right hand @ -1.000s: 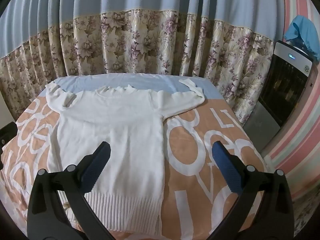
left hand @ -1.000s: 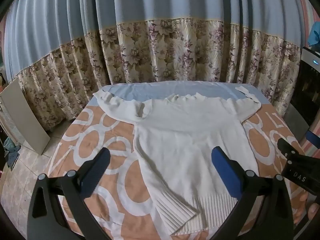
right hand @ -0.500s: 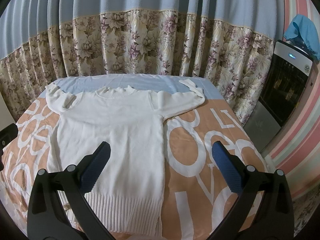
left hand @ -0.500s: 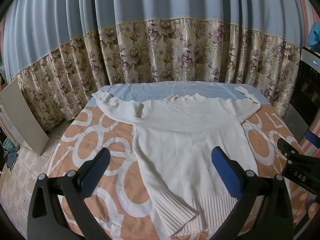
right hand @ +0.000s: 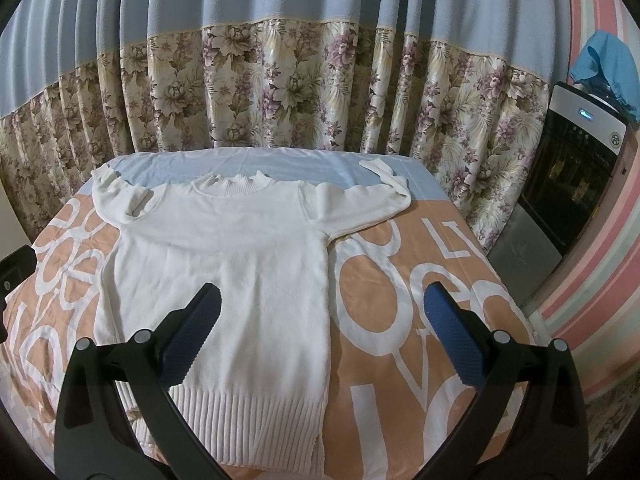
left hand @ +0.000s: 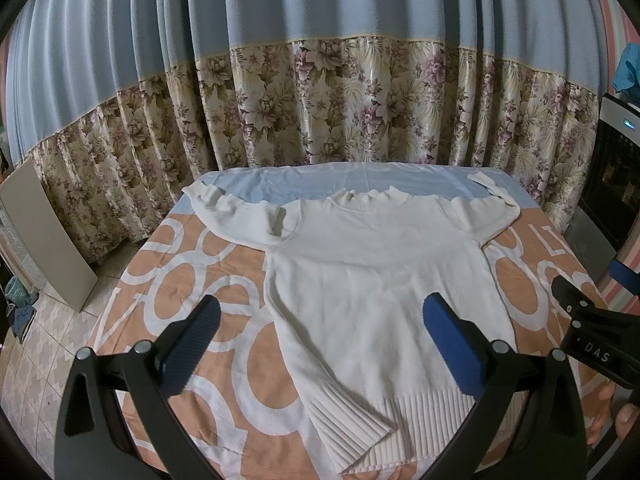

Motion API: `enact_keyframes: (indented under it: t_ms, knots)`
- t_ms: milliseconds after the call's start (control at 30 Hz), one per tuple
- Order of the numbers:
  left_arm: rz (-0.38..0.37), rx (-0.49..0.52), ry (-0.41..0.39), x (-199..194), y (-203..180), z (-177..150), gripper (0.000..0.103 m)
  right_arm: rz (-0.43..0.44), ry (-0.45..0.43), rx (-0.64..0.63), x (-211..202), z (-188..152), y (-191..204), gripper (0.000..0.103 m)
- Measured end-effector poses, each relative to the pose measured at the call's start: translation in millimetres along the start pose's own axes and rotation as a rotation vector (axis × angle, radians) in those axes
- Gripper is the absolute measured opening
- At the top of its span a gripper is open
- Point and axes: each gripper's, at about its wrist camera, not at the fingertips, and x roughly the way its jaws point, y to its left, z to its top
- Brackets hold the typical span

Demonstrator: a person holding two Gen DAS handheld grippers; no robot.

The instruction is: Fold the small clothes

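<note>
1. I'm at the very start — the sweater [left hand: 380,280] lies face up and unfolded on the bed [right hand: 420,300], collar at the far end, ribbed hem at the near edge.
2. Both sleeves are spread out toward the far corners; the left sleeve [left hand: 236,216] bunches a little at the shoulder, the right sleeve [right hand: 360,204] kinks at the cuff.
3. The near left corner of the hem [left hand: 348,412] is turned over on itself, so I judge it wants flattening before or during the first fold.
4. My left gripper [left hand: 320,344] is spread wide and holds nothing, hovering over the near left part of the sweater without touching it.
5. My right gripper [right hand: 320,340] is just as wide and empty, above the sweater's right edge.
6. Next move, as I see it — reach far for a sleeve, pinch it near the cuff and lay it across the chest.
7. The knit looks soft and loose, so a shallow pinch may slip or drag the body along.
</note>
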Motion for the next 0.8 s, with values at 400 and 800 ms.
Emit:
enact_keyframes:
  t_ms: [400, 800]
  knots:
    - [-0.001, -0.002, -0.001, 0.3, -0.1, 0.1, 0.101, 0.001, 0.001, -0.001, 1.6, -0.7, 0.7, 0.1]
    - [0.0, -0.003, -0.001, 0.5, 0.1, 0.3, 0.101, 0.0, 0.001, -0.001, 2.4, -1.2, 1.6, 0.1]
